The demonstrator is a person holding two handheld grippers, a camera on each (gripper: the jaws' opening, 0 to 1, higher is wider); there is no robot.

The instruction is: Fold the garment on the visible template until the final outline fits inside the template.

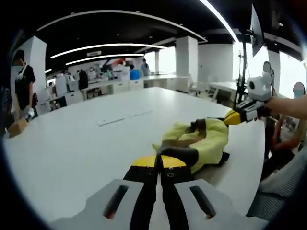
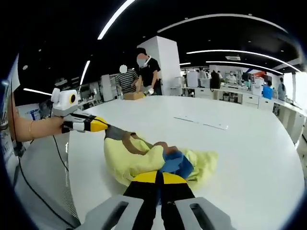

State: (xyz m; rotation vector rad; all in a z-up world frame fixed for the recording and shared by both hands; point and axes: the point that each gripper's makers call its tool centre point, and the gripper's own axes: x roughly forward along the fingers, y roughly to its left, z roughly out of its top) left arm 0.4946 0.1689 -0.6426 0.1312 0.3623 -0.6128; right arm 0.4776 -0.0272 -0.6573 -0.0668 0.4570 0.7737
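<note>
Room: open-plan office with black ceiling, curved white light strips and white pillars is surrounding the wide white surface (image 1: 72, 143); desks and several people are standing beyond the surface's far edge.

Surface: the wide white surface is carrying a crumpled pale yellow garment with brown and blue trim (image 2: 144, 160) near its rim; a thin flat white strip (image 2: 201, 122) is lying farther in on the surface, well apart from the garment.

Garment: the garment is sitting bunched in a heap, with a brown band running over its top and a blue patch (image 2: 176, 164) showing in the right gripper view, just beyond that view's own jaws.

Left gripper: the left gripper (image 1: 162, 162), with yellow and black tips, is pressing its jaws together on a dark edge of the garment; in the right gripper view it (image 2: 103, 126) is reaching in beside the garment's far end, held by a person's hand.

Right gripper: the right gripper (image 2: 159, 177), also yellow and black at the tips, is closing its jaws on the garment at the blue patch; in the left gripper view it (image 1: 231, 118) is touching the garment's far end.

Template: no outline can be made out on the surface around the garment.
</note>
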